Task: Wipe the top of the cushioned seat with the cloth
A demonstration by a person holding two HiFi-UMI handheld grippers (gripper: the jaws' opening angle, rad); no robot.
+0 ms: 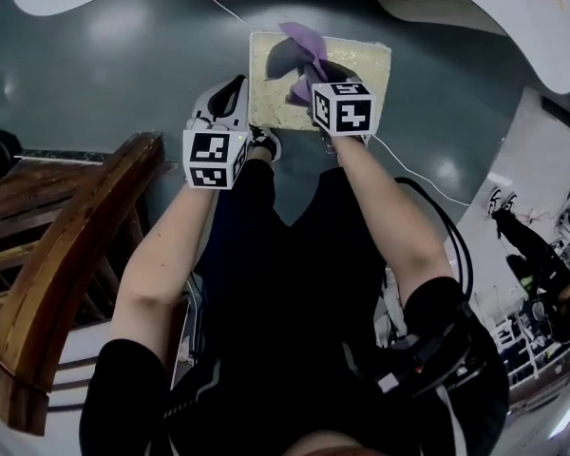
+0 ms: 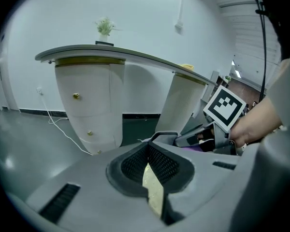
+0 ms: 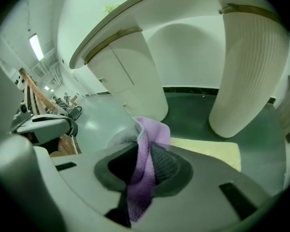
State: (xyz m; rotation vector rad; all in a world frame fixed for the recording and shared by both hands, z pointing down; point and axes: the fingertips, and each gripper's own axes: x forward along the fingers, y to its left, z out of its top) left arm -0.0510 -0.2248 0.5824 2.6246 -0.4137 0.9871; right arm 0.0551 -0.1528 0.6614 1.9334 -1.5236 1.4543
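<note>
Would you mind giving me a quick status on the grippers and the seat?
Left gripper shut, empty, beside seat's left edge. Right gripper shut on purple cloth over the cushioned seat. Nothing else on the seat top.

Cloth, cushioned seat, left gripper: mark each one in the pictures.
cloth (image 3: 153,131), right gripper view, on the purple fold sticking up past the fingers.
cushioned seat (image 1: 366,60), head view, on the bare pale top near its right edge.
left gripper (image 2: 148,151), left gripper view, where its two fingers meet.

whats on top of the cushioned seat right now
Only the purple cloth, pinched in the right gripper, sits over the cushioned seat. The seat's near strip is hidden beneath that gripper, so anything there cannot be seen.
</note>
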